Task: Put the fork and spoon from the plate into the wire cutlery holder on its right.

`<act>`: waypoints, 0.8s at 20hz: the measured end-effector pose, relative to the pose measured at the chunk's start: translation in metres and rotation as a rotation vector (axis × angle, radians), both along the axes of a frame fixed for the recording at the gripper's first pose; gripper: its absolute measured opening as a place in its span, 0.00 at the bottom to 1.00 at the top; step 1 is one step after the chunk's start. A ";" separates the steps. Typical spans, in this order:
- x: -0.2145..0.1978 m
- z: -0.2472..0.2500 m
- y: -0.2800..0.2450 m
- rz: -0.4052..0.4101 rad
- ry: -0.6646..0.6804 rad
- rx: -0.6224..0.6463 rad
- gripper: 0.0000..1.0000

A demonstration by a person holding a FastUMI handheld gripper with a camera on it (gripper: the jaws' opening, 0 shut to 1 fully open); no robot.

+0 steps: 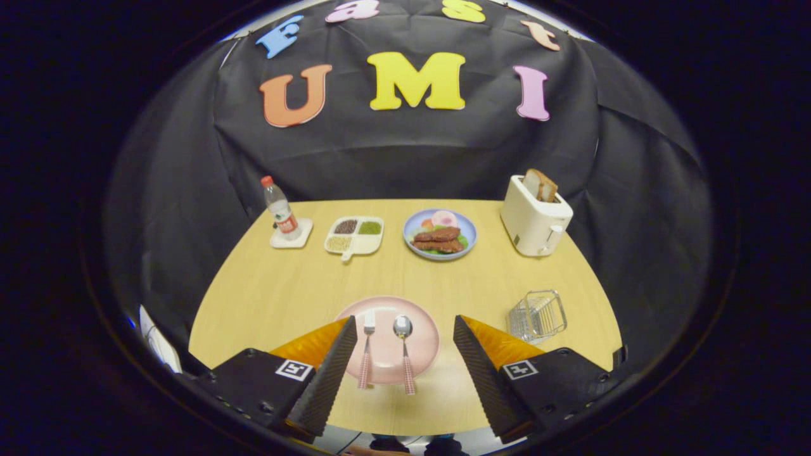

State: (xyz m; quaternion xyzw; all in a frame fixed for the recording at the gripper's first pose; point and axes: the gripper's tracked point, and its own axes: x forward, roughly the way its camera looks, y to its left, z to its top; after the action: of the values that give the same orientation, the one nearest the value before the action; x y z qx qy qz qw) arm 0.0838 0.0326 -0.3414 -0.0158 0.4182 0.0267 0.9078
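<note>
A pink plate [426,339] lies on the wooden table near its front edge. On it rest a fork [367,349] on the left and a spoon [404,349] on the right, both with checked pink handles pointing toward me. My gripper [404,324] is open, raised above the table, and the plate with both utensils shows between its fingers. The wire cutlery holder [538,315] stands to the right of the plate, just beyond the right finger, with nothing visible inside it.
At the back of the table [285,291] stand a water bottle [281,208] on a coaster, a divided tray [355,235] of grains, a blue plate of food [440,234] and a white toaster [534,219] holding bread.
</note>
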 end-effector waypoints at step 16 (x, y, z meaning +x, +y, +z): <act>-0.007 -0.159 0.005 0.026 0.156 -0.048 0.53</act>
State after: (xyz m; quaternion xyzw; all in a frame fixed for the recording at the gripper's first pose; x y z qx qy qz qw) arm 0.0763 0.0377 -0.5001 -0.0410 0.4879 0.0295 0.8714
